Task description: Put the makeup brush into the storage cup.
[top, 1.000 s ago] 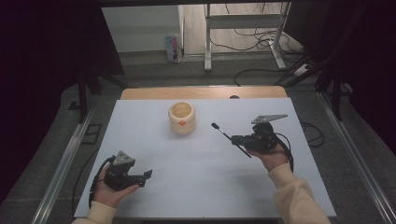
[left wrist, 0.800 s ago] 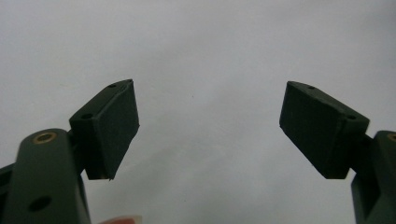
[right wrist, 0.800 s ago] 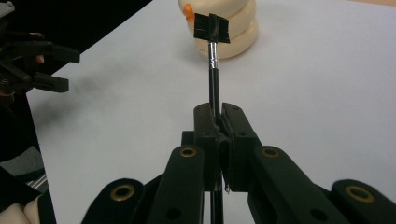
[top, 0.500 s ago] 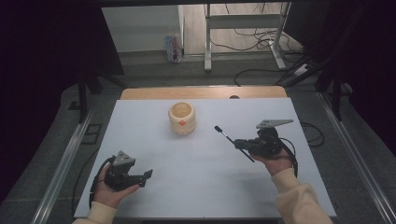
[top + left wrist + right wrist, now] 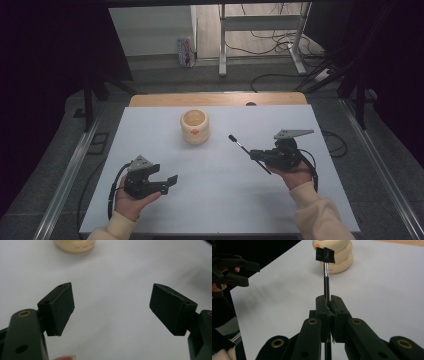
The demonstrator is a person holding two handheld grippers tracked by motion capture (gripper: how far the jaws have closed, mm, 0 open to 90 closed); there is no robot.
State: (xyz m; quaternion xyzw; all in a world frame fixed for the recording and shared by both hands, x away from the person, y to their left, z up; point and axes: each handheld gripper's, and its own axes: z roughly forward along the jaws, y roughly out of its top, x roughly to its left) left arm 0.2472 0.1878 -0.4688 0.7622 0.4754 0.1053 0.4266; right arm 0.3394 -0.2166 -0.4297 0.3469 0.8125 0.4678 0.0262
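Observation:
A cream, ribbed round pot (image 5: pixel 195 126) with an orange mark stands at the back middle of the white table (image 5: pixel 220 210). My right gripper (image 5: pixel 254 155) is at the right, pointing left, shut on the handle of a thin black brush (image 5: pixel 242 148). In the right gripper view the jaws pinch the brush (image 5: pixel 325 280) and its bristle head points at the pot (image 5: pixel 342 257). My left gripper (image 5: pixel 170 181) is held at the front left, open, with nothing between its pads (image 5: pixel 62 305). The pot (image 5: pixel 75 245) lies far ahead of it.
A wooden strip (image 5: pixel 220 98) borders the table's far edge. Metal rails (image 5: pixel 70 170) run along both sides on the floor. Cables (image 5: pixel 280 80) and a desk frame (image 5: pixel 260 20) lie beyond the table. The left gripper (image 5: pixel 234 271) appears at the left of the right gripper view.
My left gripper has shifted a little to the right and away from the front edge, still open. The right gripper and brush have hardly moved.

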